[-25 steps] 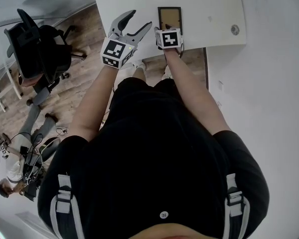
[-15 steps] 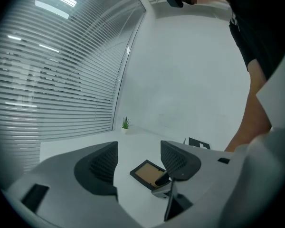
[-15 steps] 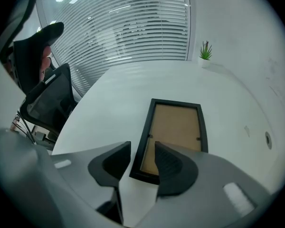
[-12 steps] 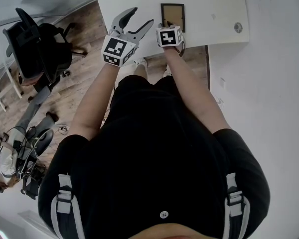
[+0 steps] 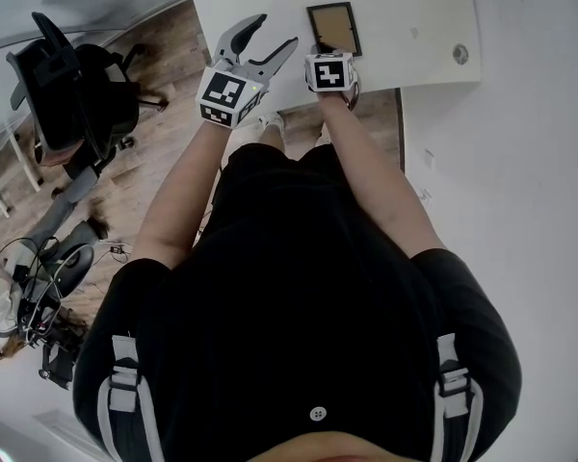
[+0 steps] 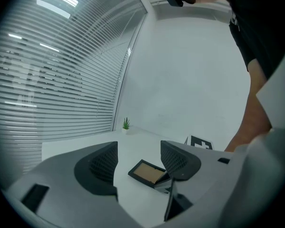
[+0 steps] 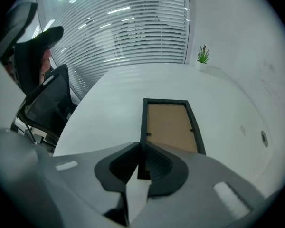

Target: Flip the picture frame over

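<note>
White table is holding the picture frame, not flipped yet. Right gripper is closing on the frame's corner; left gripper is waiting beside it, jaws apart.

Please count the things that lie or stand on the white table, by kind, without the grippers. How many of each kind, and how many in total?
picture frame: 1
plant: 1
round disc: 1
Total: 3
</note>
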Demonstrator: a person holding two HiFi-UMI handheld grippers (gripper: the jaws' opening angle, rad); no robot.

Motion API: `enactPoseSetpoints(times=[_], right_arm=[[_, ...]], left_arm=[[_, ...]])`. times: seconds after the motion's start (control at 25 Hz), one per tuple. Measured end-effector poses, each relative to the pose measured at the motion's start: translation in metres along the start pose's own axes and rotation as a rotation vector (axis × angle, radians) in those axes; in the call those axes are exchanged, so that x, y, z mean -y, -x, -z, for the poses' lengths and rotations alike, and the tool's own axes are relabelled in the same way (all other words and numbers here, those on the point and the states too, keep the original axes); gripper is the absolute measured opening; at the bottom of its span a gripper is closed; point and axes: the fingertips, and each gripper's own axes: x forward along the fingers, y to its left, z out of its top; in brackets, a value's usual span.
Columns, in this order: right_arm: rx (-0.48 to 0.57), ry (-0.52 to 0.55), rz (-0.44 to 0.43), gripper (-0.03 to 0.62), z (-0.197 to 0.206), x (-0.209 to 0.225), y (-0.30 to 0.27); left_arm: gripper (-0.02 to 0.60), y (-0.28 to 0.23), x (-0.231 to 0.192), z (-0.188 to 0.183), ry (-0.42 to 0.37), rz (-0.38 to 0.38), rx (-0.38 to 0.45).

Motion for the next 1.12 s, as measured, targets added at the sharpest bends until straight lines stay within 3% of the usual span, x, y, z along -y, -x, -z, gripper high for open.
enactPoseSetpoints(times=[0.28, 0.48, 0.88, 1.12], right_arm=[[0.008, -0.059, -0.051, 0.049, -0.027, -0.001, 0.019], [0.044, -0.137, -0.112, 0.049, -0.025, -0.027, 0.04], [0.103, -0.316, -0.338, 0.051, -0.047, -0.039, 0.061], [0.131, -0.367, -0.48, 0.051, -0.06, -0.044, 0.074]], left_arm=[[0.285, 0.005, -0.015, -0.01, 0.0, -0.015, 0.013], [0.285, 0.029, -0.01, -0.014, -0.015, 0.016, 0.027], [0.285, 0.041, -0.009, -0.024, -0.022, -0.045, 0.05], [0.284, 0.045, -0.003, -0.029, -0.021, -0.115, 0.056]])
